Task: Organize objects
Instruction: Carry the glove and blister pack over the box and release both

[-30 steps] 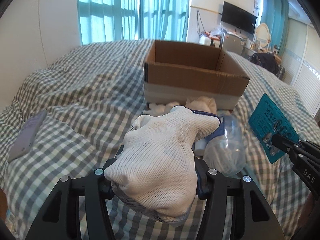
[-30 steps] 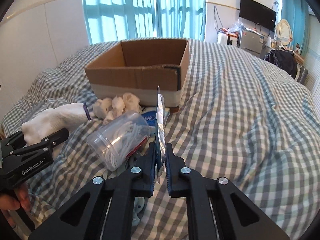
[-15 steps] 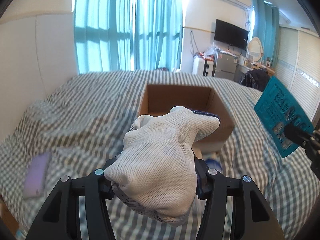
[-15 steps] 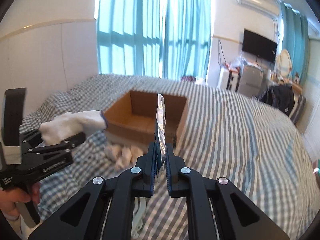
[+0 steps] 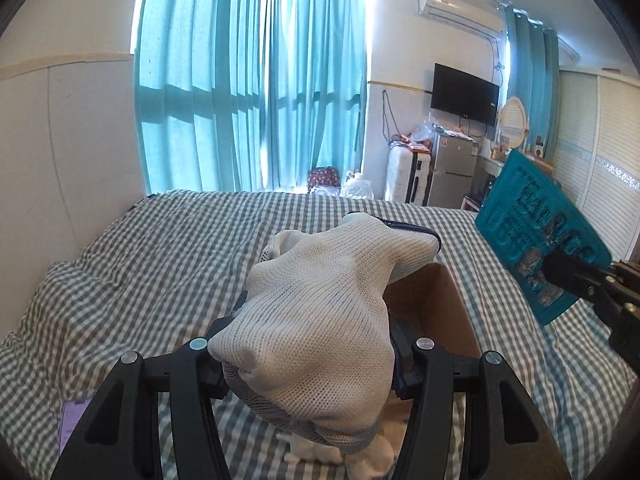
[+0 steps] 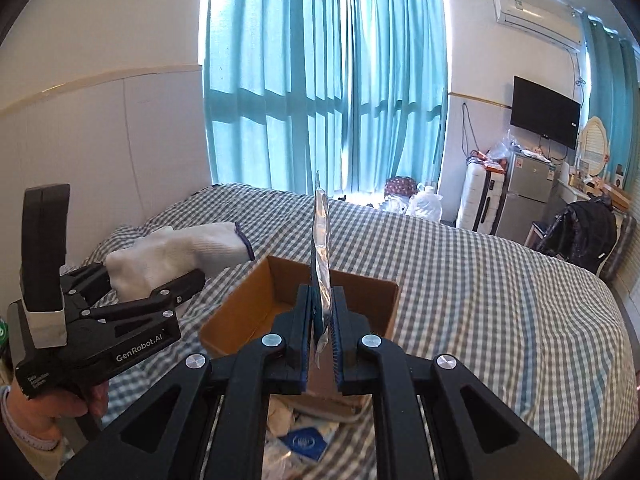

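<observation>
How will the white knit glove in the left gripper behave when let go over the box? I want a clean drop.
The white knit glove bulges and droops around the left gripper, so it is probably soft and floppy. It looks light, so it may catch on the pads. It likely lands crumpled in the cardboard box, without rolling.

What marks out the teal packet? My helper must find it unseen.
Start at the checked bed and its open brown cardboard box. Above the box, the right gripper pinches a flat teal blister packet with a silvery back, unlike the soft white knitted glove in the left gripper.
</observation>
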### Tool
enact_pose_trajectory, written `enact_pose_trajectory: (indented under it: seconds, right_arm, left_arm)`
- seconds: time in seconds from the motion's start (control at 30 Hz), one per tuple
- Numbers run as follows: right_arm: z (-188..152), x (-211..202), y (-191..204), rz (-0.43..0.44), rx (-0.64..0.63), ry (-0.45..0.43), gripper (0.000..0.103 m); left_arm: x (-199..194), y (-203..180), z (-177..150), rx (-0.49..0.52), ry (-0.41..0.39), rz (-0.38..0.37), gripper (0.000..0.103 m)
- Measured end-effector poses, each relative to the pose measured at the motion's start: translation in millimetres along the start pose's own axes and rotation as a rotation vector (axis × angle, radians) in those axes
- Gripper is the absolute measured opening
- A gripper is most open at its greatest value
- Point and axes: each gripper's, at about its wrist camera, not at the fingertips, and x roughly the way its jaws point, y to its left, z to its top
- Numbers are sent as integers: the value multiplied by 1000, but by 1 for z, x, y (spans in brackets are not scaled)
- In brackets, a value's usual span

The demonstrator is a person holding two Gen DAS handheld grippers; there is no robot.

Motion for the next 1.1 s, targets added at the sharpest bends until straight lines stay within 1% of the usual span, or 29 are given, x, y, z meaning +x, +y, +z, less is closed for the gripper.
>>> enact_pose_trajectory:
  seconds: [0.13, 0.27, 0.37, 0.43, 0.57, 0.73, 0.87, 0.93, 1.03, 1.07, 1.1]
  right_arm:
    - [9, 42, -4, 15, 7, 29, 8]
    - [5, 87, -11, 33, 24, 77, 8]
    - [-5, 112, -16, 43, 30, 112, 8]
    - [-12, 128, -21, 47, 36, 137, 8]
    - [-29, 153, -30, 52, 57, 177, 8]
    - [-51, 171, -37, 50, 58, 228, 8]
    - [-62, 172, -44, 59, 78, 233, 9]
    - [-64, 170, -47, 65, 94, 235, 9]
    - [-61, 162, -49, 70, 113, 232, 9]
    - [-59, 159, -48, 73, 113, 230, 9]
    - [-56, 154, -48, 72, 111, 225, 12]
  left_arm:
    - [32, 2, 7, -3, 19, 5, 57]
    - [65, 3, 3, 8, 58, 12, 57]
    - [90, 2, -5, 25, 95, 7, 57]
    - [106, -1, -12, 57, 126, -10, 57]
    - [126, -6, -25, 83, 157, -19, 57]
    - [144, -13, -37, 94, 195, -34, 57]
    - [150, -23, -44, 125, 205, -26, 57]
    - [152, -25, -47, 124, 219, -36, 57]
    - [147, -26, -44, 119, 209, -40, 60]
    - [144, -27, -44, 117, 211, -43, 63]
    - [141, -26, -43, 115, 214, -45, 63]
